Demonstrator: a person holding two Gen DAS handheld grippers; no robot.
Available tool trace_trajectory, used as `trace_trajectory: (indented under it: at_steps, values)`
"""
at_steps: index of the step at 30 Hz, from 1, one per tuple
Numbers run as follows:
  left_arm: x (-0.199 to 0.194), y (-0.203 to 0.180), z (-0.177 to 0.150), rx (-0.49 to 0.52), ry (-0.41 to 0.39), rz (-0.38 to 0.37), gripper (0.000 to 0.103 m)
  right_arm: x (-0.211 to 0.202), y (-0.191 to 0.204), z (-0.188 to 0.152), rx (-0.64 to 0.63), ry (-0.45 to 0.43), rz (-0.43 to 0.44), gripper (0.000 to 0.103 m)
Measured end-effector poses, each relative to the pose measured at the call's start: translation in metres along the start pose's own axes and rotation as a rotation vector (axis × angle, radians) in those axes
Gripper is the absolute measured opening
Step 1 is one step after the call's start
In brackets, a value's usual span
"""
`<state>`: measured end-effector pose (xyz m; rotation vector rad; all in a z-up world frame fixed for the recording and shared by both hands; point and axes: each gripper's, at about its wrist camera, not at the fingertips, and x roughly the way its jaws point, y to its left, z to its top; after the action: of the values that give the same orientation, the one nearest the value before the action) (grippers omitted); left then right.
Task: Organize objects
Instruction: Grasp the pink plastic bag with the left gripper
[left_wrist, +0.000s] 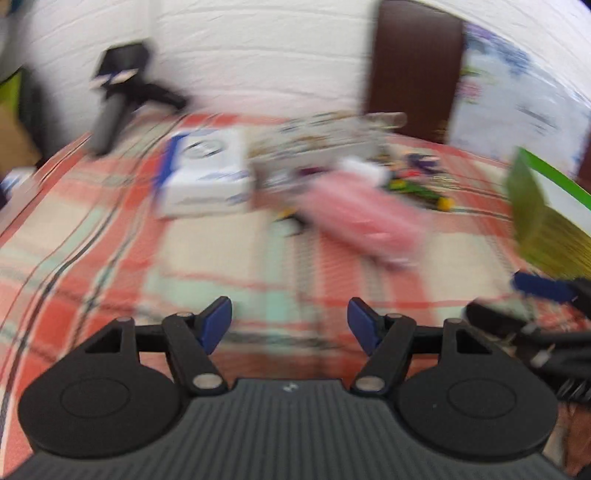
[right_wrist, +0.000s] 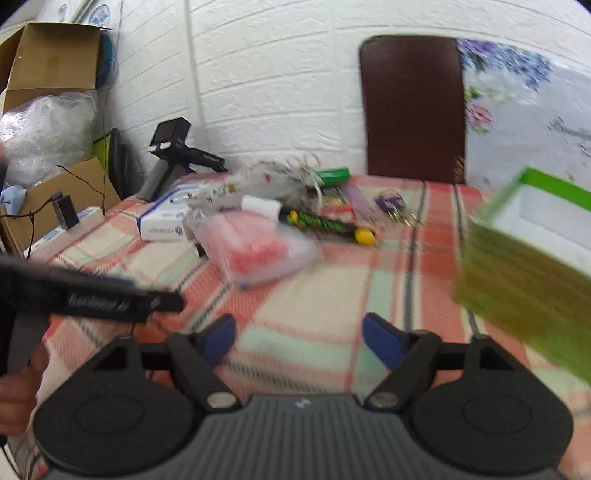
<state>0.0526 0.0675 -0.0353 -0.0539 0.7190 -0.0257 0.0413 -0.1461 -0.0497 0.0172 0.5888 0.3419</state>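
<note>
Both grippers low over a red, cream and mint checked cloth surface (right_wrist: 314, 291), jaws spread, nothing between them.

Left gripper (left_wrist: 290, 326) and right gripper (right_wrist: 299, 339) each with blue pads apart above bare cloth. Farther back, a clear plastic pouch with pink contents (right_wrist: 255, 247) beside a white and blue cardboard box (right_wrist: 164, 219); behind the pouch a green and black patterned tool with a yellow tip (right_wrist: 332, 226), a green tube (right_wrist: 334, 176), small purple items (right_wrist: 389, 203) and a tangle of clear wrapping (right_wrist: 273, 177). On the right, a blurred green mesh basket (right_wrist: 524, 273). Dark brown chair back (right_wrist: 412, 107) against a white brick wall (right_wrist: 277, 74).
</note>
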Motion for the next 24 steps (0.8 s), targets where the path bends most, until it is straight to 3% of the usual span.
trace_trajectory:
  at_steps: [2, 4, 7, 9, 10, 12, 15, 18, 21, 24]
  values:
    - [-0.004, 0.016, -0.002, -0.019, -0.028, 0.024, 0.071, 0.023, 0.002, 0.017, -0.012, -0.017, 0.019, 0.093]
    - [-0.008, 0.032, -0.001, -0.066, -0.027, -0.015, 0.071, 0.054, 0.002, 0.035, -0.022, 0.003, 0.043, 0.101]
    - [-0.012, 0.049, 0.001, -0.145, -0.01, -0.075, 0.071, 0.092, 0.007, 0.049, -0.032, 0.073, 0.087, 0.098]
    - [-0.012, 0.053, 0.004, -0.174, 0.003, -0.099, 0.071, 0.104, 0.011, 0.05, -0.038, 0.103, 0.097, 0.088]
    - [-0.014, 0.056, 0.002, -0.183, 0.01, -0.109, 0.071, 0.102, 0.015, 0.048, -0.057, 0.089, 0.088, 0.083]
    - [-0.014, 0.057, 0.003, -0.198, 0.026, -0.125, 0.071, 0.092, 0.018, 0.044, -0.061, 0.077, 0.092, 0.065]
    - [-0.012, 0.053, 0.003, -0.209, 0.056, -0.166, 0.071, 0.067, 0.021, 0.03, -0.064, 0.081, 0.087, 0.059]
    - [-0.013, 0.037, 0.002, -0.201, 0.104, -0.266, 0.071, 0.03, 0.025, 0.005, -0.059, 0.076, 0.073, 0.059]
    - [-0.013, 0.016, -0.003, -0.197, 0.164, -0.38, 0.081, -0.013, 0.031, -0.02, -0.055, 0.068, 0.0, 0.062]
    - [-0.012, -0.013, -0.012, -0.146, 0.2, -0.451, 0.082, -0.048, 0.03, -0.046, -0.002, 0.065, -0.028, 0.079]
